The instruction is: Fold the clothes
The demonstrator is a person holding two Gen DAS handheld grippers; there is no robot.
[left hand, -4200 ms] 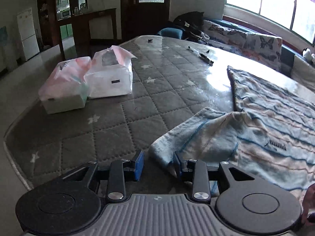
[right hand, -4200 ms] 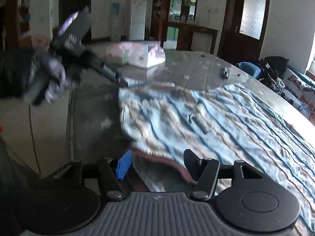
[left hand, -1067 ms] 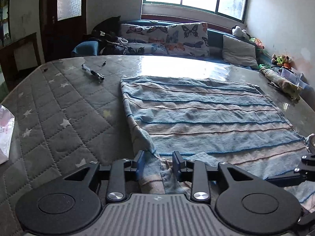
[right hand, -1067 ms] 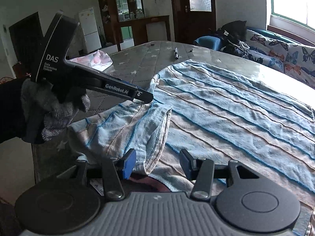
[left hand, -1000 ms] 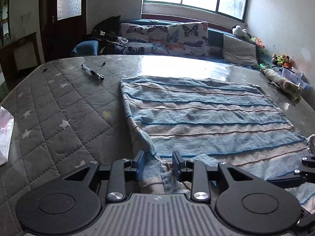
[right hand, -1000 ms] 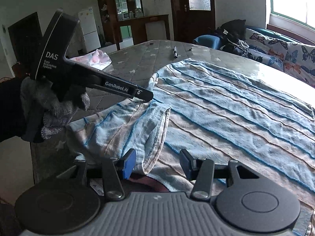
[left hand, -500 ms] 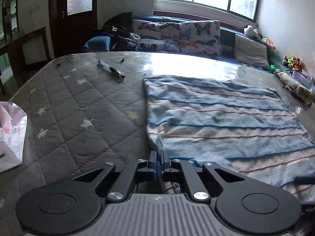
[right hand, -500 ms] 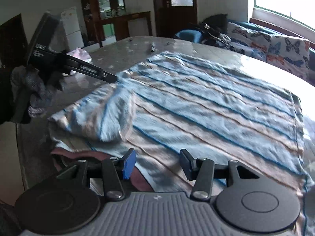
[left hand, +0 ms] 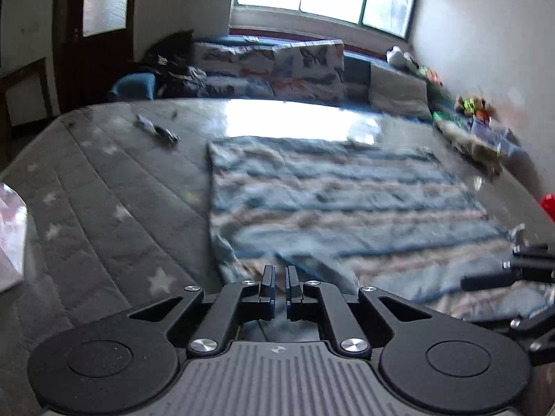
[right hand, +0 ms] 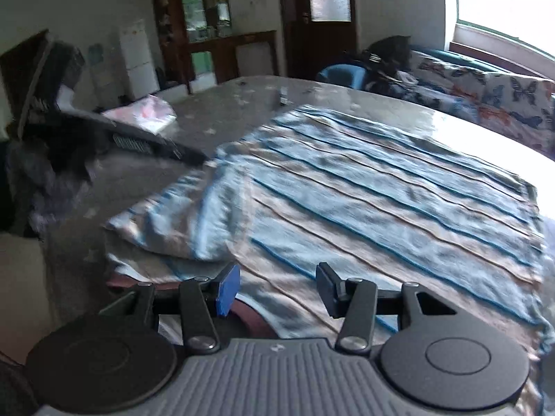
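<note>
We judge the striped garment to be light, soft and limp, so it will sag and crease wherever it is not held, and its edges and corners are the places to take it. It lies spread over the quilted bed, with its near left corner turned back on itself and pinched in the almost shut left hand-held gripper. The right hand-held gripper hangs wide open and empty just over the garment's near edge.
</note>
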